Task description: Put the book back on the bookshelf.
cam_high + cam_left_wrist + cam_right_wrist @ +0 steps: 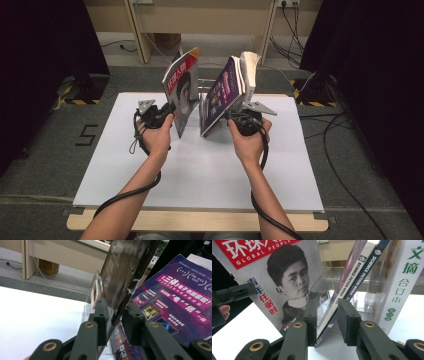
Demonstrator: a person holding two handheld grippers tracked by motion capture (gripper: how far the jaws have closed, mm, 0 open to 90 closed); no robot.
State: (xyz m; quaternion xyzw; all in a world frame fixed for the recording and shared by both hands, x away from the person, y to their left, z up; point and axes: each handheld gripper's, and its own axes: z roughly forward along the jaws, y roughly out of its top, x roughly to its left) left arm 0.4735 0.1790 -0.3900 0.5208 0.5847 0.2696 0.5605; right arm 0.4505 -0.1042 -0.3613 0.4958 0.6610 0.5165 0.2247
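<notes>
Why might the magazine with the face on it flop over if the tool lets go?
The face magazine looks thin, so it would probably bend. It stands tilted on its bottom edge, so it may tip sideways. Its cover looks shiny, perhaps slippery in the left tool.

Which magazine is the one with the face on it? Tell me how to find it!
Look at the white table, where magazines stand tilted in a clear plastic holder at the far side. The magazine with the face is the leftmost one, and the left gripper has its jaws around the bottom edge. Its grey cover has a red title banner, unlike the purple magazine beside it.
</notes>
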